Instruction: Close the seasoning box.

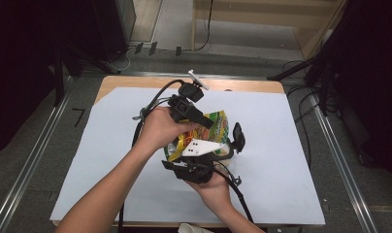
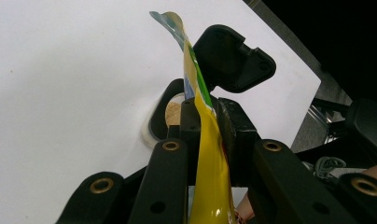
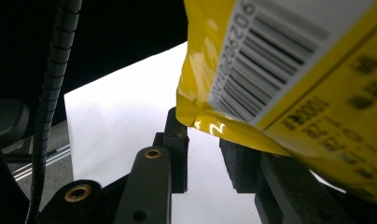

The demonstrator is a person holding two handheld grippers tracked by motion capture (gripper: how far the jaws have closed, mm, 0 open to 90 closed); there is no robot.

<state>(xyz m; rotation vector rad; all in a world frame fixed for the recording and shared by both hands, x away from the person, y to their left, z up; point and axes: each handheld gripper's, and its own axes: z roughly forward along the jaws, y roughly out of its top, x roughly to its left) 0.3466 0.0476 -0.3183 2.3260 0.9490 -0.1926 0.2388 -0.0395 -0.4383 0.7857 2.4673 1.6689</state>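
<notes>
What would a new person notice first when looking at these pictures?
First, the yellow snack bag, held up in the middle above the white sheet that covers the table. The left gripper pinches the bag's thin edge between its jaws. The right gripper meets the bag's lower corner, close to the barcode; whether it really grips cannot be told.

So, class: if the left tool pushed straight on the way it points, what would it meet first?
Probably the white sheet covering the table; the left tool, shut on the yellow bag, points down at it. The other tool's black jaw stands close by, depth unclear.
</notes>
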